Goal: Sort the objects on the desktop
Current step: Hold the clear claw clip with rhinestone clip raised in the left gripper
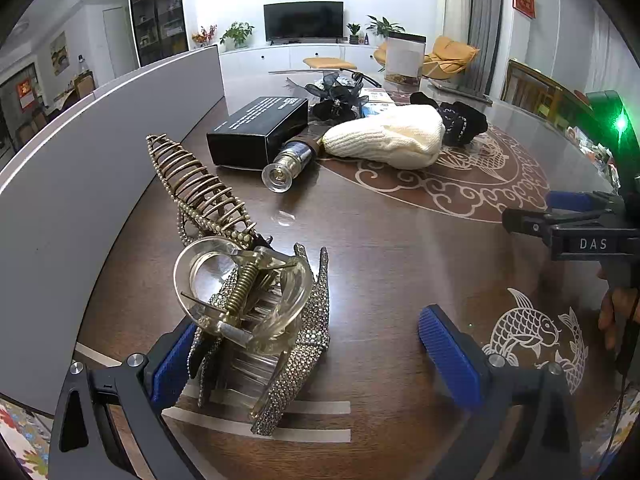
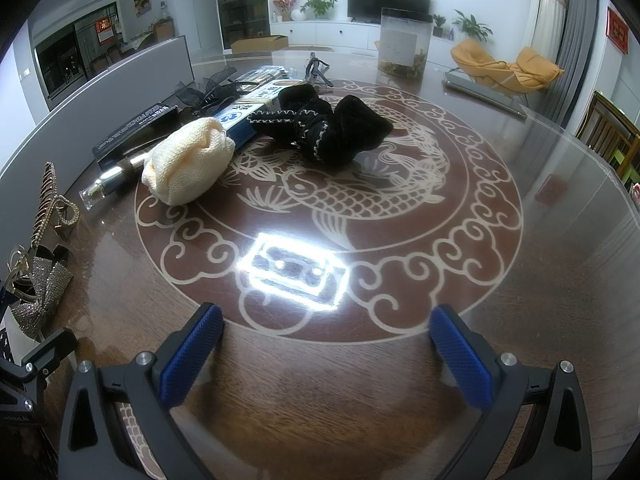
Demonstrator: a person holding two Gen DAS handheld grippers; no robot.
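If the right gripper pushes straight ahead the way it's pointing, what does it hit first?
Probably bare table: nothing lies between the open right gripper and the bright glare patch. The black cloth sits well beyond.

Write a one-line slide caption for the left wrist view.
Open left tongs beside a pile of hair clips on the patterned table; nothing gripped.

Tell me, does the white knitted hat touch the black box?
Apart. In the left wrist view, bare table and the bottle's cap lie between the white knitted hat and the black box.

left gripper [image 1: 312, 344] wide open, right gripper [image 2: 326, 346] open
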